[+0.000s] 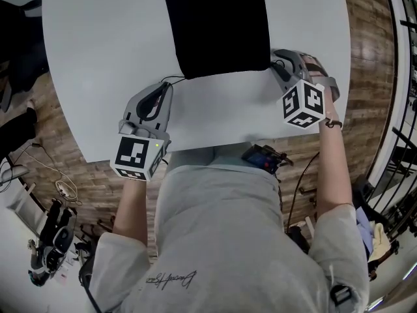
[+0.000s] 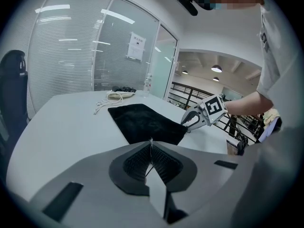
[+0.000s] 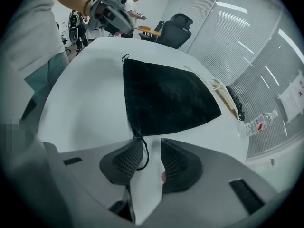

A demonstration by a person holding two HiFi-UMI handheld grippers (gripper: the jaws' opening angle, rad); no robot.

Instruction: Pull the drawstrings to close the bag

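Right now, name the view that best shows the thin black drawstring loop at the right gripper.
The right gripper view: the thin black drawstring loop runs from the flat black fabric bag's corner, between the right gripper's open jaws. In the head view that gripper hides it; the left gripper view shows it too small.

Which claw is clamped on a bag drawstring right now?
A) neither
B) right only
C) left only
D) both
C: the left claw is pressed shut on a thin drawstring, while the right claw stands open, a cord loop lying loose between its jaws.
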